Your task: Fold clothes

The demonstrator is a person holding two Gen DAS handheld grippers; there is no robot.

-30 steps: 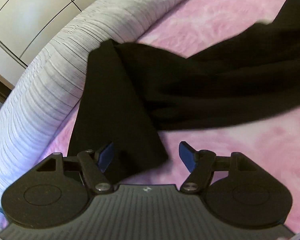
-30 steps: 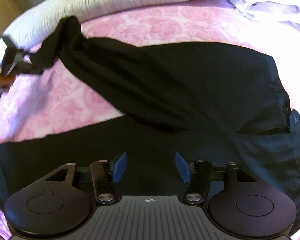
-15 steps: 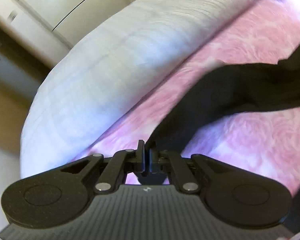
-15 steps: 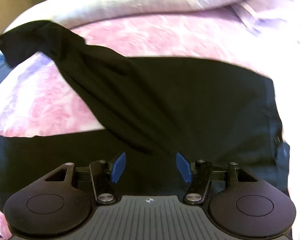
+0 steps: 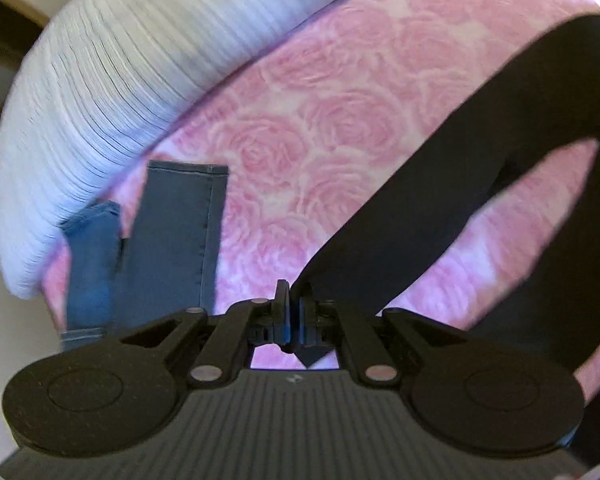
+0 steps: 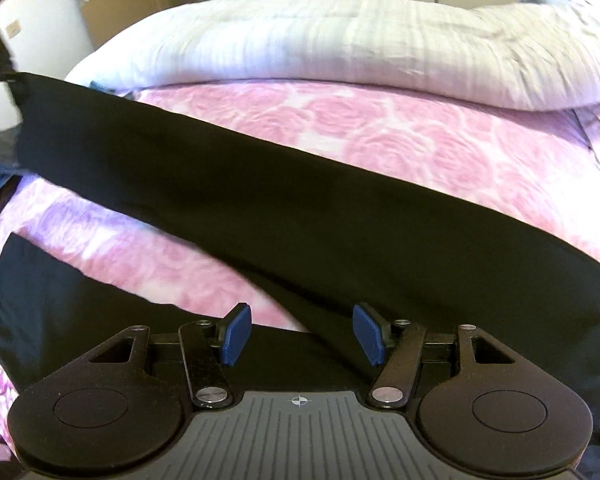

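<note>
One pink rose-print bedspread (image 6: 400, 128) carries one pale striped duvet (image 6: 340, 48) rolled along its far edge. One pair of black trousers (image 6: 300, 216) lies across it, one leg lifted and stretched taut up to the left gripper (image 5: 291, 316), which points steeply down with its jaws clamped on the leg's end. One pair of jeans (image 5: 172, 240) lies by the duvet. The right gripper (image 6: 300, 334) tilts down over the trousers, jaws apart, gripping nothing.

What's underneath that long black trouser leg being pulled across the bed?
Under the black trouser leg lies the pink rose bedspread, visible on both sides. Nearer the camera more black cloth lies below it. Whatever sits directly beneath is covered.
</note>
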